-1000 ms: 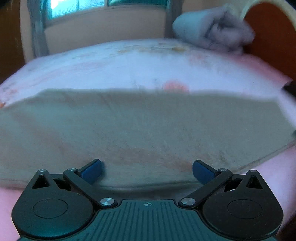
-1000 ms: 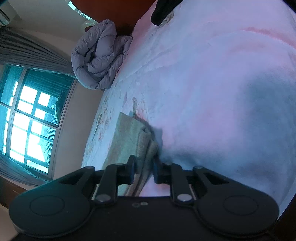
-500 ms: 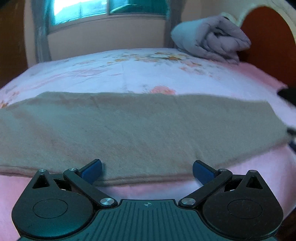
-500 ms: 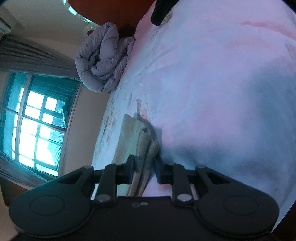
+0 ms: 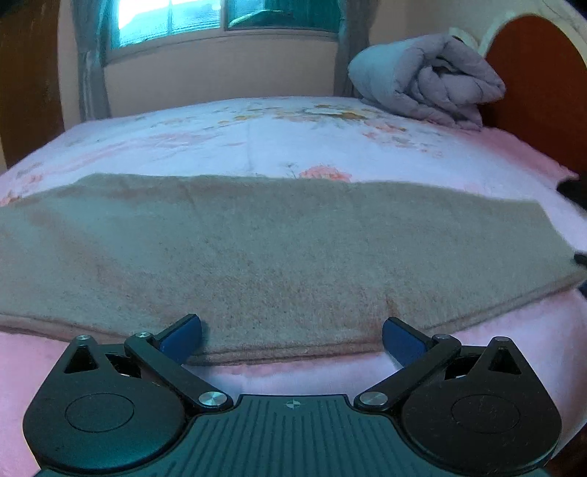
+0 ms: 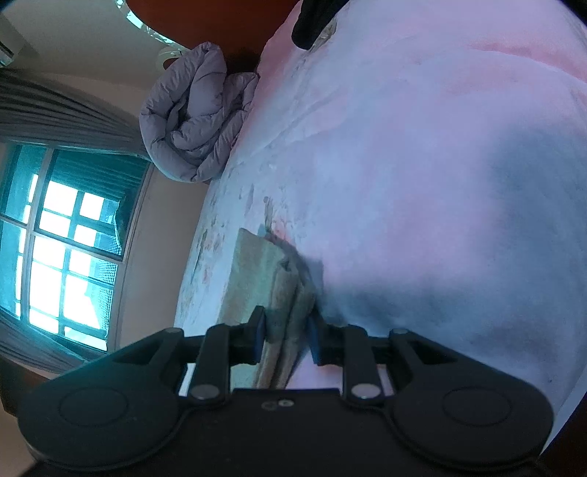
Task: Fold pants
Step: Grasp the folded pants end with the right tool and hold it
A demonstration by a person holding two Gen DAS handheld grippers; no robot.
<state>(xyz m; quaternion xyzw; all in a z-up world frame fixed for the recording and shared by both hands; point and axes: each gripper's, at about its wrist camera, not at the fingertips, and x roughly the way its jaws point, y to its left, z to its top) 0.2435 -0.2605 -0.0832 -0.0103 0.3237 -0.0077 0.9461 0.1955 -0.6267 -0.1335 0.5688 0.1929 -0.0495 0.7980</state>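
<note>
The tan pants (image 5: 279,253) lie flat across the bed in a long folded band, left to right in the left wrist view. My left gripper (image 5: 291,335) is open, its blue pads just at the pants' near edge with nothing between them. In the right wrist view, my right gripper (image 6: 286,335) is turned on its side and shut on the layered end of the pants (image 6: 268,279), held at the bed surface.
The bed has a pink and white floral sheet (image 5: 256,139). A rolled grey duvet (image 5: 429,82) lies at the far right by the brown headboard (image 5: 543,88). A dark object (image 6: 312,18) lies near the head of the bed. A window (image 5: 205,18) is behind the bed.
The left gripper has pulled back and risen slightly, so the pants' near edge now lies between its pads instead of under them. The right gripper keeps its hold and has barely shifted.
</note>
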